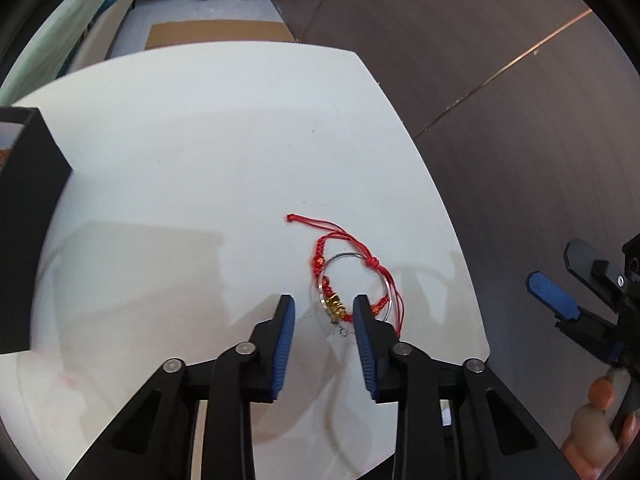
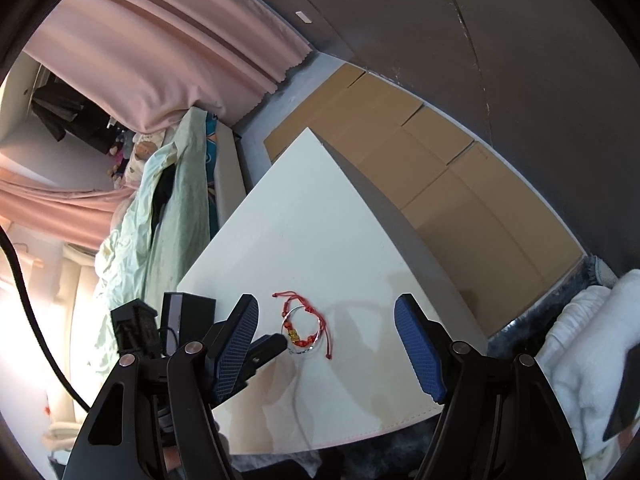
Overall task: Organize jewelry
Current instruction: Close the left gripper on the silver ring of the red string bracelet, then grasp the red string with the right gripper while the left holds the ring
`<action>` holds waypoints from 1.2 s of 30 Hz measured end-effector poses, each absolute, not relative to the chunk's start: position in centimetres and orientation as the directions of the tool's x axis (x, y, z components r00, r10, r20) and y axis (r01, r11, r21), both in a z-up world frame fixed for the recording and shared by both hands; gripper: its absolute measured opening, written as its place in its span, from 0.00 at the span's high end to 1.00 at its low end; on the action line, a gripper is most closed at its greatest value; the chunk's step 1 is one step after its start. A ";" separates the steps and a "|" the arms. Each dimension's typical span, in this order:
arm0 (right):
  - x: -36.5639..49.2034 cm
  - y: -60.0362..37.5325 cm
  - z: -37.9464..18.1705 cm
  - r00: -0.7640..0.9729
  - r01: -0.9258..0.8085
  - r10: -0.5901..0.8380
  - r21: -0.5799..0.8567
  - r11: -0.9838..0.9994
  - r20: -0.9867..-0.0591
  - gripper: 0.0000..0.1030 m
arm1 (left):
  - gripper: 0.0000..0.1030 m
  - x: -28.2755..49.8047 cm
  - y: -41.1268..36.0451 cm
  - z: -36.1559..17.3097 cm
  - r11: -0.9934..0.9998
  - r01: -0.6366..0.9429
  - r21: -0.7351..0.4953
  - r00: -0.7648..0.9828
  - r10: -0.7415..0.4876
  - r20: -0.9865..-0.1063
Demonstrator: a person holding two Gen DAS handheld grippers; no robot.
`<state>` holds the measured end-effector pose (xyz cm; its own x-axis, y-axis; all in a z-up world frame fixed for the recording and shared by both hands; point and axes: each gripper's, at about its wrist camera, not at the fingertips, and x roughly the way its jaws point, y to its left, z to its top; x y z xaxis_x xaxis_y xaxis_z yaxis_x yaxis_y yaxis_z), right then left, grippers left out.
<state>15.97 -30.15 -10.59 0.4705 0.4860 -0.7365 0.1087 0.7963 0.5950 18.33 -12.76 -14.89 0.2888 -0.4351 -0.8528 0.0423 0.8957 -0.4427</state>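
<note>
While the black box (image 1: 28, 216) sits at the left edge of the left wrist frame, on the white counter (image 1: 200, 140) and well apart from the jewelry, the work lies right of center. The left hand-held gripper (image 1: 324, 308) stands moderately open and empty, low over the counter, its blue pads flanking the near part of the red bracelet (image 1: 320, 260). That cord bracelet lies tangled with a thin silver bangle (image 1: 352, 256), the two overlapping, and a gold charm (image 1: 335, 307) sits just between the fingertips; a fine chain (image 1: 340, 330) seems to lie beneath, too small to be sure. At the far right edge of that frame the right hand-held gripper (image 1: 560, 276) hangs off the counter's side, its jaws spread wide and holding nothing; in its own view, right hand-held gripper (image 2: 326, 312), the bracelet (image 2: 304, 324) appears low in the center, between the pads but farther off. The step in hand looks like picking up one piece with the left tool. To do it well, I would close on the charm or the knotted cord rather than the slippery bangle, pinch low against the counter, then lift slowly so the ring slides free instead of coming along. The box looks like the likely destination.
</note>
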 end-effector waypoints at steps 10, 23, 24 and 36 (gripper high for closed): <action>17.2 -27.4 -11.4 0.422 0.066 0.466 0.539 0.840 -0.777 0.42 | 0.98 18.0 -11.6 -13.5 0.891 0.048 -0.452 0.332 -0.441 -0.834; 18.5 -23.1 -13.3 0.357 0.023 0.368 0.402 0.915 -0.859 0.60 | 0.99 17.1 -8.1 -9.2 0.887 0.055 -0.459 0.442 -0.434 -0.785; 18.7 -22.8 -13.5 0.351 0.019 0.357 0.387 0.922 -0.866 0.61 | 0.99 17.1 -7.8 -9.0 0.885 0.052 -0.462 0.447 -0.434 -0.782; 19.8 -19.0 -15.1 0.297 -0.082 0.212 0.197 0.977 -0.931 0.67 | 0.99 15.6 -4.3 -6.2 0.872 0.023 -0.489 0.526 -0.426 -0.736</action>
<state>19.77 -18.95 -15.06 0.2972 0.2125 -0.9309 -0.0821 0.9770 0.1968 15.64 -4.31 -6.21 0.5261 -0.4262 -0.7360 0.0230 0.8722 -0.4886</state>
